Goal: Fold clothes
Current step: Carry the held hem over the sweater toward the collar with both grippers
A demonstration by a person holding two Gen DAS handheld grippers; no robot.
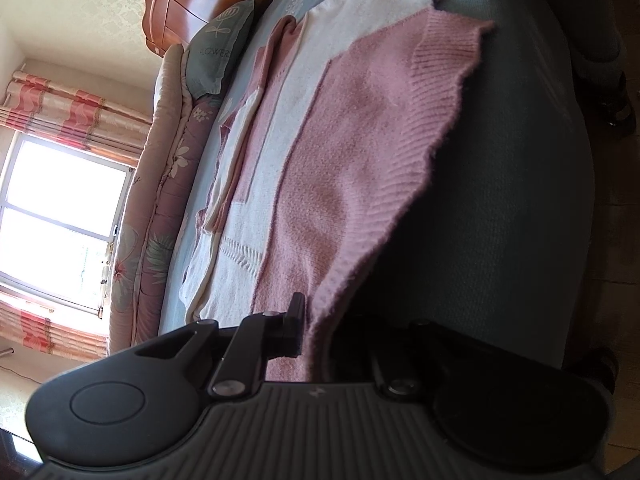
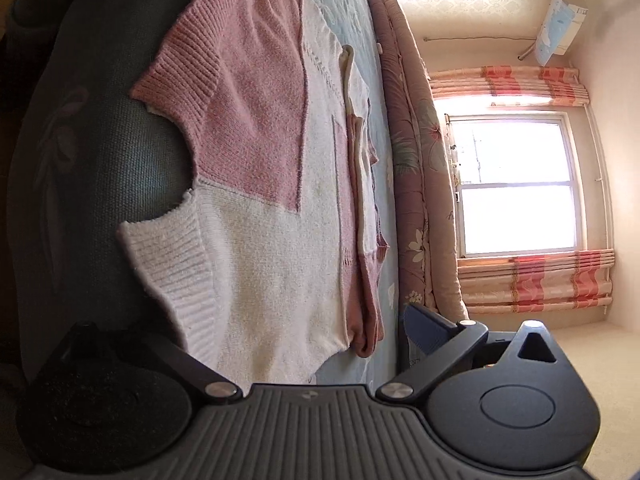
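Pink-and-cream knitted sweater (image 1: 320,168) spread flat on blue-green bed sheet (image 1: 500,200), ribbed hem draped over bed edge.

Left gripper (image 1: 308,332): fingers pressed together, pinching pink ribbed hem corner; 1 finger (image 1: 294,320) visible against the knit, the other hidden behind fabric. Same pinch just visible at top edge of right wrist view as a dark tip on pink hem.

Right gripper (image 2: 280,344): fingers spread wide, nothing between the pads; cream half of sweater lies in the gap, lower corner by the right-hand finger (image 2: 424,332). Left-hand finger lost in shadow below the cream rib; contact with fabric cannot be told.

Surroundings: rolled floral quilt (image 2: 412,152) along far side of bed, beyond sweater. Window (image 2: 516,184) with pink striped curtains (image 2: 532,280) behind.

Left wrist view only: teal pillow (image 1: 220,48) and wooden headboard (image 1: 192,4). Right wrist view only: wall-mounted air conditioner (image 2: 560,26), covered.
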